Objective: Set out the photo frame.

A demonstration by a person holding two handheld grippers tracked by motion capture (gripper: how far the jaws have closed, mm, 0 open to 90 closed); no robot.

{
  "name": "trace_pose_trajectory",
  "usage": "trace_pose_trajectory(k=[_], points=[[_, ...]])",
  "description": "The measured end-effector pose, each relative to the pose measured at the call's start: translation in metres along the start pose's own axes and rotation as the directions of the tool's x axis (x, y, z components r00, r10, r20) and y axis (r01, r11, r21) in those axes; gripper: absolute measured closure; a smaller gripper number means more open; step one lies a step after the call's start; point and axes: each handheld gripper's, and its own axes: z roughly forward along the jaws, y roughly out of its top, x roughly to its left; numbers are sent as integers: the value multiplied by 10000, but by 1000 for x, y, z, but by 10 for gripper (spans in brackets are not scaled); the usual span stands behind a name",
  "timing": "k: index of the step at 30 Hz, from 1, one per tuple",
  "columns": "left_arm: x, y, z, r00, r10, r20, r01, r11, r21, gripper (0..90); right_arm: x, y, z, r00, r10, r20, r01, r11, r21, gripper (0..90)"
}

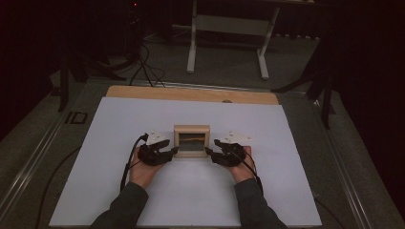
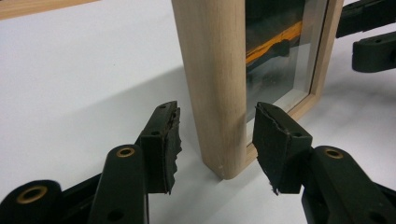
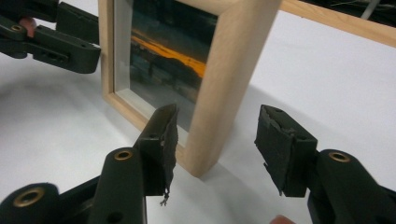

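On the white bench [image 1: 119, 143] a small wooden picture frame [image 1: 191, 140] stands upright near the middle, and we bracket it from both sides. The left tool [image 2: 215, 135] is spread, its jaws straddling the frame's left post without touching it; the right tool [image 3: 215, 140] is likewise spread around the right post. To grip well, we judge both should slide further onto the wood, keep the pads [image 2: 170, 140] off the glass, and close together so the frame does not tip.
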Motion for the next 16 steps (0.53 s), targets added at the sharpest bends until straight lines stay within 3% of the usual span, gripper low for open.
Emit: trace_pose_trajectory(k=[10, 16], points=[[7, 1, -14, 9994, -248, -226, 246, 9997, -94, 499, -13, 2, -14, 9992, 376, 164, -372, 9989, -274, 466], [18, -4, -21, 9961, -303, -823, 308, 9995, 56, 495, -20, 2, -20, 9982, 532, 261, -526, 9983, -231, 462]])
